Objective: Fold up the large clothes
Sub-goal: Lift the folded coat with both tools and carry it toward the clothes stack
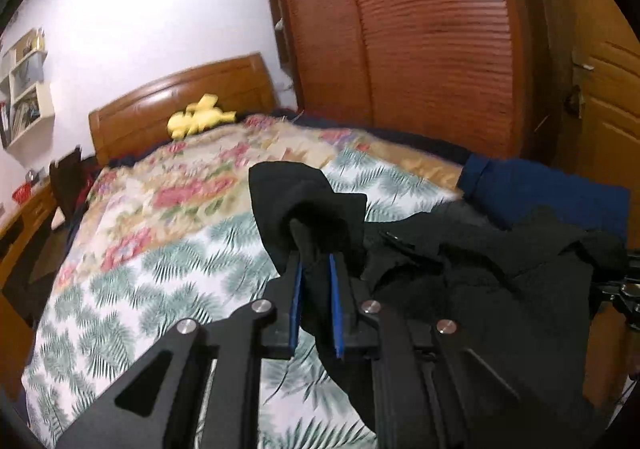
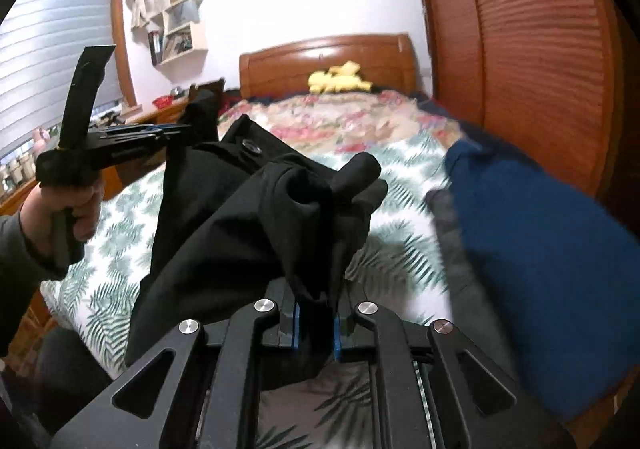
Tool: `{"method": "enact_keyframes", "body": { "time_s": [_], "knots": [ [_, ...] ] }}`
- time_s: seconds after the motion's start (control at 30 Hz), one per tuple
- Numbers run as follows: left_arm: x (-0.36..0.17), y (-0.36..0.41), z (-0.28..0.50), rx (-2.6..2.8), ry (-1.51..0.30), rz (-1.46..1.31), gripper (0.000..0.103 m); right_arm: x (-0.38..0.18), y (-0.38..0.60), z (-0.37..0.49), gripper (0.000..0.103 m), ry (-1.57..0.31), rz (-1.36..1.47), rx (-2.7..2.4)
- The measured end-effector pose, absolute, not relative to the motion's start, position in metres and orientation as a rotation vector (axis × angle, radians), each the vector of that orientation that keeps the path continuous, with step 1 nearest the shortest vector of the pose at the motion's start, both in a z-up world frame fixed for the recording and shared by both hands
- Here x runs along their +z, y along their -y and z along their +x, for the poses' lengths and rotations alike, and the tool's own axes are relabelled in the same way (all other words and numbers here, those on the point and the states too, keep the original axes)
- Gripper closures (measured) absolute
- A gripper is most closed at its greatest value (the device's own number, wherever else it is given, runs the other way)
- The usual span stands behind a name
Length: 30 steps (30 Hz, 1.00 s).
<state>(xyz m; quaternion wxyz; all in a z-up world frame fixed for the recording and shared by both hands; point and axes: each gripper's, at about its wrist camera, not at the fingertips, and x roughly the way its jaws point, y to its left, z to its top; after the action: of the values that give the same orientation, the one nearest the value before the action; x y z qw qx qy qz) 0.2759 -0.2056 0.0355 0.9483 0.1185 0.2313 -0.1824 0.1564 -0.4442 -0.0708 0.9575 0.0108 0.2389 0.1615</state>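
A large black garment (image 1: 472, 249) hangs in the air above the bed, stretched between both grippers. My left gripper (image 1: 316, 269) is shut on one bunched edge of it, the cloth pinched between the blue pads (image 1: 296, 301). My right gripper (image 2: 316, 313) is shut on another bunched part of the black garment (image 2: 240, 217). In the right wrist view the left gripper (image 2: 176, 129) shows at the left, held in a hand, gripping the garment's far corner. A metal snap (image 2: 252, 147) shows on the cloth.
The bed (image 1: 168, 249) carries a fern-print sheet and a floral quilt (image 1: 208, 177). A blue garment (image 2: 540, 249) lies at the bed's right edge. A yellow plush toy (image 1: 200, 119) sits by the wooden headboard. A louvred wardrobe (image 1: 420, 41) stands on the right, a desk (image 2: 160, 113) on the left.
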Motion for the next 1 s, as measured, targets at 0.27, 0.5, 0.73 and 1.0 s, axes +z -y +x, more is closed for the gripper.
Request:
{"method": "enact_keyframes", "body": {
  "time_s": [0.27, 0.5, 0.73, 1.0],
  "knots": [
    [0.102, 0.299, 0.286, -0.436, -0.362, 0.244, 0.093, -0.008, 0.508, 0.153, 0.095, -0.353, -0.032, 0.238],
    [0.139, 0.386, 0.291, -0.506, -0.315, 0.267, 0.093, 0.027, 0.576, 0.148, 0.095, -0.298, -0.034, 0.133],
    [0.137, 0.462, 0.304, -0.57, -0.324, 0.279, 0.093, 0.028, 0.63, 0.127, 0.095, -0.289, -0.025, 0.034],
    [0.108, 0.537, 0.322, -0.648, -0.384, 0.315, 0.092, 0.006, 0.676, 0.114, 0.095, -0.328, 0.019, -0.078]
  ]
}}
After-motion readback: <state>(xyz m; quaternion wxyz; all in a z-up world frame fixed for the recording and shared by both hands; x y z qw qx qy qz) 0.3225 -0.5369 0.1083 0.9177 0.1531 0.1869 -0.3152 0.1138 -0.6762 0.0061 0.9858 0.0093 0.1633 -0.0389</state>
